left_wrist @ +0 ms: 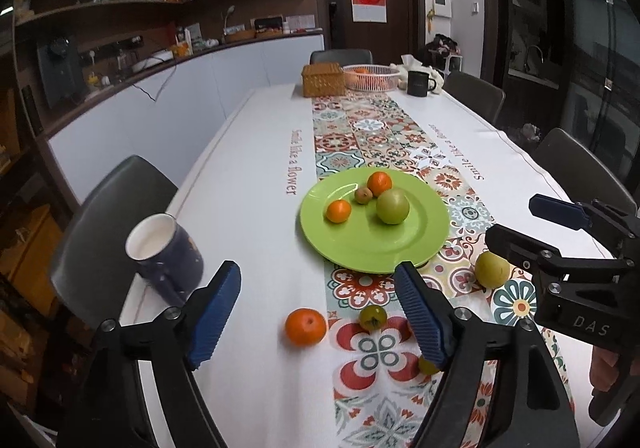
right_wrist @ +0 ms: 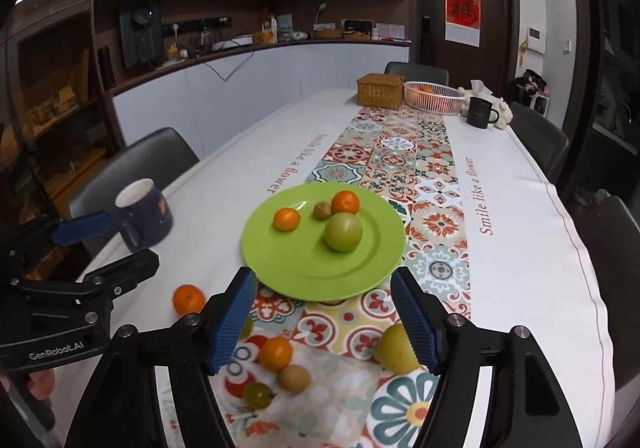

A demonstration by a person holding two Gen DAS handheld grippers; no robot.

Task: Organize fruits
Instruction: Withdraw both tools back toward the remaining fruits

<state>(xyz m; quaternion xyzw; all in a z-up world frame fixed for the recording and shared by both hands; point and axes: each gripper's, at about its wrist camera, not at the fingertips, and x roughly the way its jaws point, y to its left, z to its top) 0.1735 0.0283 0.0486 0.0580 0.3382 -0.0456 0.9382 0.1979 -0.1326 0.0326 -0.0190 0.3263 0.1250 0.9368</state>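
A green plate (left_wrist: 360, 248) (right_wrist: 288, 260) on the patterned runner holds two oranges (left_wrist: 339, 211), a small brown fruit (left_wrist: 363, 195) and a green apple (left_wrist: 392, 206) (right_wrist: 343, 233). Loose on the cloth near me lie an orange (left_wrist: 305, 326) (right_wrist: 188, 299), a small dark green fruit (left_wrist: 373, 317), a yellow-green fruit (left_wrist: 491, 268) (right_wrist: 396, 350), another orange (right_wrist: 275, 353), a brown fruit (right_wrist: 293, 378) and a small green fruit (right_wrist: 259, 395). My left gripper (left_wrist: 320, 322) is open and empty above the near orange. My right gripper (right_wrist: 324, 324) is open and empty over the loose fruits.
A dark blue mug (left_wrist: 166, 254) (right_wrist: 145, 212) stands at the table's left edge. At the far end are a wicker box (left_wrist: 323, 79), a pink basket (left_wrist: 372, 77) with fruit and a black mug (left_wrist: 419, 83). Chairs (left_wrist: 108, 208) surround the table.
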